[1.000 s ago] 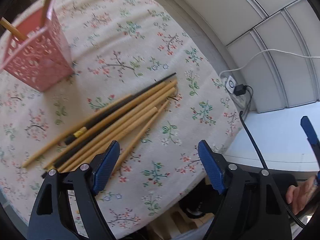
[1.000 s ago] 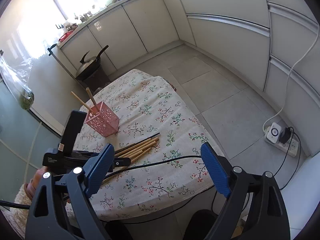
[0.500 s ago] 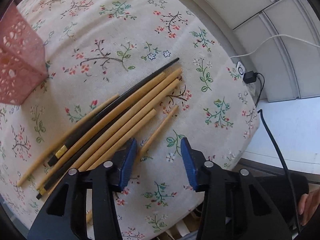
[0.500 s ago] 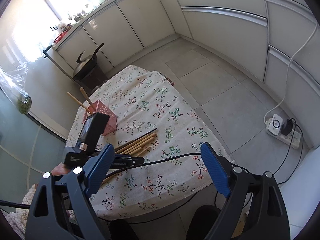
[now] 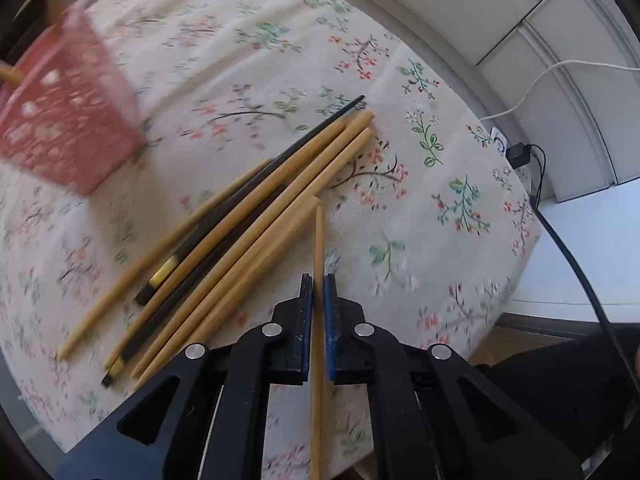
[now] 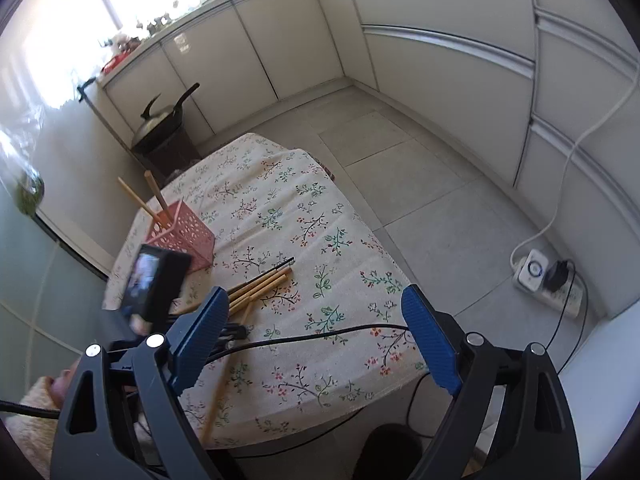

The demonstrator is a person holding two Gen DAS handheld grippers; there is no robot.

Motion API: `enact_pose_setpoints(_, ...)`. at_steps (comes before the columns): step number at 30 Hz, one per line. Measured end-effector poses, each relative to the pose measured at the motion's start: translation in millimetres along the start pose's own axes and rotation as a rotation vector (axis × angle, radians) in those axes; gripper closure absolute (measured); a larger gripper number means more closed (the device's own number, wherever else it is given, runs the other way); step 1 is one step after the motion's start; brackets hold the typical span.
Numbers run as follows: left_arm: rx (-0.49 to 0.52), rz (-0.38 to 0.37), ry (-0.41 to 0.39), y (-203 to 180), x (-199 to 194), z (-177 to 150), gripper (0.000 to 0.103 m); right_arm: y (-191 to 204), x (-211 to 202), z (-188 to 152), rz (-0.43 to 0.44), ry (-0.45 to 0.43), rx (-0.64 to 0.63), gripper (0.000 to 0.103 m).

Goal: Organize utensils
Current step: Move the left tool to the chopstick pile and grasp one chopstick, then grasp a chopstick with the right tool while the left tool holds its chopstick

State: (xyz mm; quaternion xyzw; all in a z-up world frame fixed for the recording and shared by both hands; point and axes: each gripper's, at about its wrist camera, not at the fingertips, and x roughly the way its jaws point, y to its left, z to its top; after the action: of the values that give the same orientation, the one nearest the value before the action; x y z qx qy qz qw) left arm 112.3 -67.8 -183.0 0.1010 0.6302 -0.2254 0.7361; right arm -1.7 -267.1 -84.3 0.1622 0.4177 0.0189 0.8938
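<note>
Pinching a single bamboo chopstick [image 5: 319,240] between its blue pads, the left gripper [image 5: 319,292] points steeply down at the table [image 5: 460,168]. Its jaws have just been closing and now stand almost together, with only the stick's width between them. The chopstick runs straight through the grip: its far end reaches out over the flowered cloth, and its near end passes back under the black frame toward the table's edge.

Just to the left of the held stick lies the rest of the pile of chopsticks [image 5: 248,220], fanned on the cloth. Most are pale bamboo; two are black [image 5: 224,208], one of them with a gold band. The tip of the held stick sits just beside the end of the nearest bamboo one; whether they touch I cannot tell.

Farther back on the left of the table stands a pink holder [image 6: 182,236] with punched holes, blurred in the left wrist view. Two bamboo sticks [image 6: 150,196] lean out of its top.

The right gripper [image 6: 316,336] hangs over the near edge of the table with its jaws spread wide and nothing between them. From its view, the left tool's camera block [image 6: 154,284] is seen low over the pile, with a black cable [image 6: 320,330] trailing across the cloth. A power strip [image 6: 548,284] lies on the tiled floor by the wall.
</note>
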Motion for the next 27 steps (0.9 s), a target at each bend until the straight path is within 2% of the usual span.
enact_pose_setpoints(2,-0.032,-0.022,-0.038,7.1,-19.7,-11.9,0.098,8.4,13.1,1.2,0.034,0.052,-0.004,0.017)
enact_pose_setpoints(5,-0.094,-0.082,-0.119,22.3,-61.1,-38.1,0.098,28.0,39.4,-0.6,0.102,0.162,0.007,0.023)
enact_pose_setpoints(9,-0.134,-0.122,-0.211,24.1,-98.1,-70.7,0.098,50.9,88.7,-8.4,0.15,0.351,0.07,0.048)
enact_pose_setpoints(13,-0.175,-0.145,-0.293,37.7,-128.2,-100.7,0.098,62.8,133.2,-16.6,0.195,0.497,0.179,0.07)
enact_pose_setpoints(16,-0.205,-0.15,-0.342,51.0,-144.8,-113.0,0.098,70.4,156.1,-21.3,0.189,0.548,0.249,0.076)
enact_pose_setpoints(18,-0.219,-0.156,-0.372,56.4,-153.7,-118.2,0.098,75.6,165.3,-22.4,0.17,0.552,0.267,0.078)
enact_pose_setpoints(27,-0.221,-0.179,-0.411,65.3,-164.5,-124.0,0.098,99.8,195.1,-22.6,0.014,0.562,0.213,0.08)
